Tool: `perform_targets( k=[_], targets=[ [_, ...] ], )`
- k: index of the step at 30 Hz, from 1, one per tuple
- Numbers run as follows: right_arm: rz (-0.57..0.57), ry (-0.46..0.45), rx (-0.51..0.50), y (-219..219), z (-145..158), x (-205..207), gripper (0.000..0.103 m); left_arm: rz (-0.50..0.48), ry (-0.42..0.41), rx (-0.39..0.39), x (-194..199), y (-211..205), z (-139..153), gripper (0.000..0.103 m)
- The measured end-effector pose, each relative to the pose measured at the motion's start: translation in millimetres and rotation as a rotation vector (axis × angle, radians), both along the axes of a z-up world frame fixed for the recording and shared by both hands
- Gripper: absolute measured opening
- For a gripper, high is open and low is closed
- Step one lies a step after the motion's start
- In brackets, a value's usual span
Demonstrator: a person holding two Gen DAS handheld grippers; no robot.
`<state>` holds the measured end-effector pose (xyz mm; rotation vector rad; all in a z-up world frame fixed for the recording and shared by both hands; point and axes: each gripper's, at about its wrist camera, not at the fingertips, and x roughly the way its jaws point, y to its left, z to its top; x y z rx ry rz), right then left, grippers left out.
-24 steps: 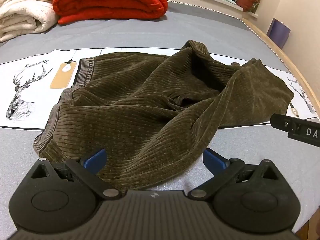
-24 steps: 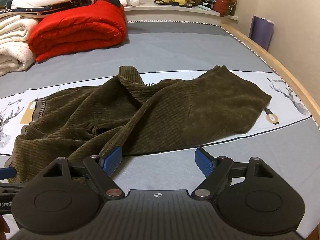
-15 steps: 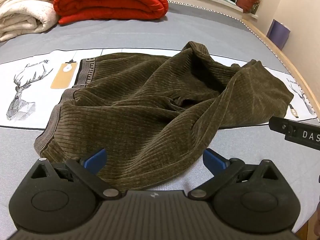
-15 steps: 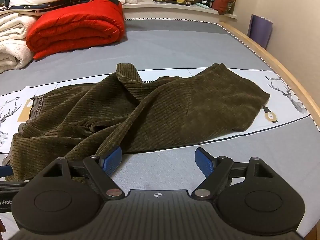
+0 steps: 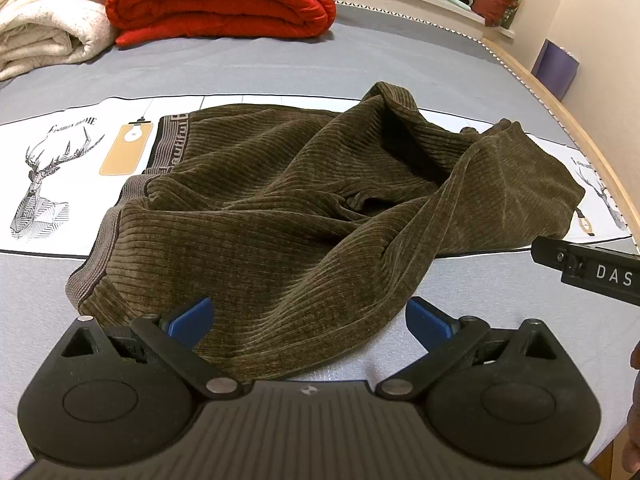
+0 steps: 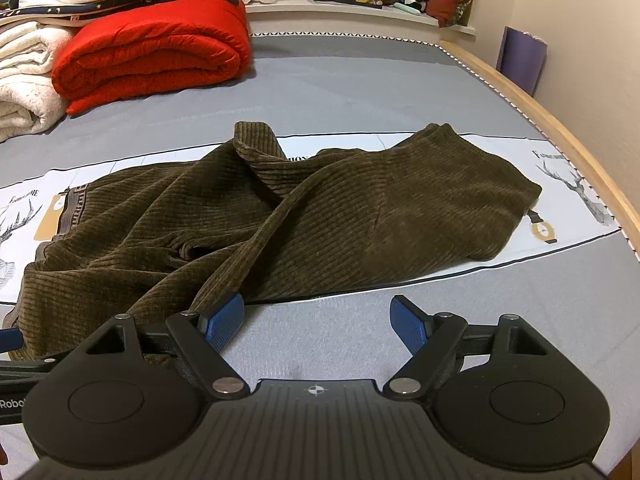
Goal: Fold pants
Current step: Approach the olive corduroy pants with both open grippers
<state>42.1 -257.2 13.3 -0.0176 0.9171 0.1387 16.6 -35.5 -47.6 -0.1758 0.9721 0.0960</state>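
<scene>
Both wrist views face pants (image 5: 304, 216) closely.

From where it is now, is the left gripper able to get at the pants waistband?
Probably yes. The left gripper is open and empty, low over the near edge of the olive corduroy pants. The waistband lies exposed ahead to its left, with nothing on it or between them.

Bare grey bedsheet (image 6: 340, 344) lies open between the right gripper (image 6: 316, 320) and the near hem of the rumpled corduroy pants (image 5: 280, 216). Beyond the pants, the sheet runs clear to the red quilt (image 5: 216, 0) and white blanket (image 5: 44, 28). The bed's wooden edge (image 6: 560, 136) bounds the right side, apparently close to the wall.
</scene>
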Motion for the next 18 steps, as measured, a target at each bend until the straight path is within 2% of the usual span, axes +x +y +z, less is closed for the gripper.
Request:
perform_targets(
  k=[18],
  targets=[
    [-0.008,0.009,0.002,-1.3,-2.0,1.7,0.082,0.0,0.005,0.0,0.0,0.2,-1.6,0.102]
  ],
)
